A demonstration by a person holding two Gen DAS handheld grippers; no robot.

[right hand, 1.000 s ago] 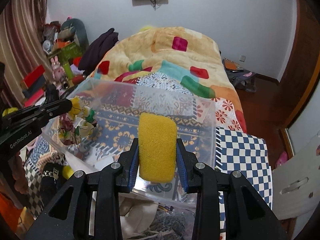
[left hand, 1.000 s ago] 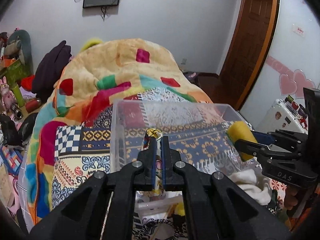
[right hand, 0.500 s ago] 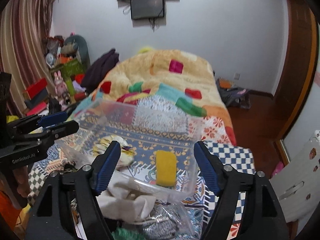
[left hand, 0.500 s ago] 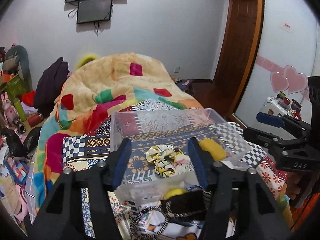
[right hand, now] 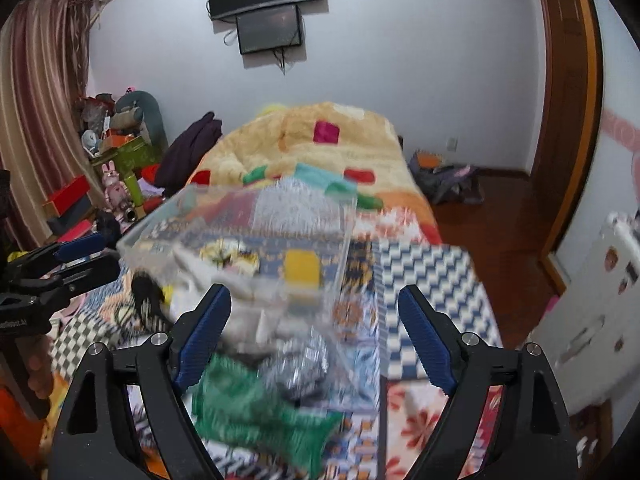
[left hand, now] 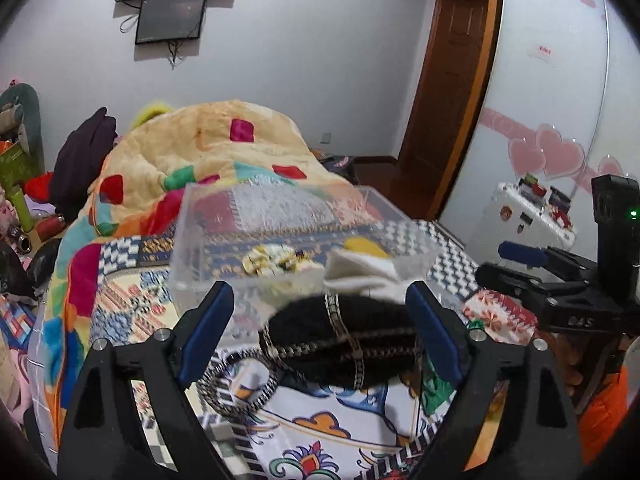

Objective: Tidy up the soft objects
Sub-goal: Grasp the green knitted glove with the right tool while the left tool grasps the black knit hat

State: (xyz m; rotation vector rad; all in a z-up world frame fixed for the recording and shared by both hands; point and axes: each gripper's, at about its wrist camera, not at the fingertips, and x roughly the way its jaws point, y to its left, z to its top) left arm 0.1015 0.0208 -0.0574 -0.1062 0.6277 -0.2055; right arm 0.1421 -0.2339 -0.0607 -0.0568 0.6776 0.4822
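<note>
- Bedding in bright patchwork prints covers the bed (left hand: pixel 132 312), and on it stands a clear plastic bin (left hand: pixel 192 248), open at the top.
- Inside the bin lie a yellow sponge (right hand: pixel 302 266) toward its right side and a yellow-and-white patterned scrunchie (left hand: pixel 272 262) near the middle of its floor.
- The left gripper (left hand: pixel 320 340) is spread wide, its blue-padded fingers (left hand: pixel 206 334) holding nothing; it hangs just short of the bin's near wall.
- Between those fingers, on the bedding in front of the bin, lies a black knitted piece (left hand: pixel 340 340) with pale patterned bands; a braided black-and-white cord (left hand: pixel 236 384) curls out of it to the left.
- A white cloth (left hand: pixel 362 272) sits just behind the black piece, against the bin's near right corner; whether it touches the wall I cannot tell.
- The right gripper (right hand: pixel 316 336) is likewise wide open and empty, poised above a heap of soft things in front of the bin.
- That heap is blurred in the right wrist view: a green fabric piece (right hand: pixel 256 412) is nearest the camera, a silvery grey bundle (right hand: pixel 304 364) just beyond it.
- A blue-and-white checked cloth (right hand: pixel 424 280) lies to the right of the bin.
</note>
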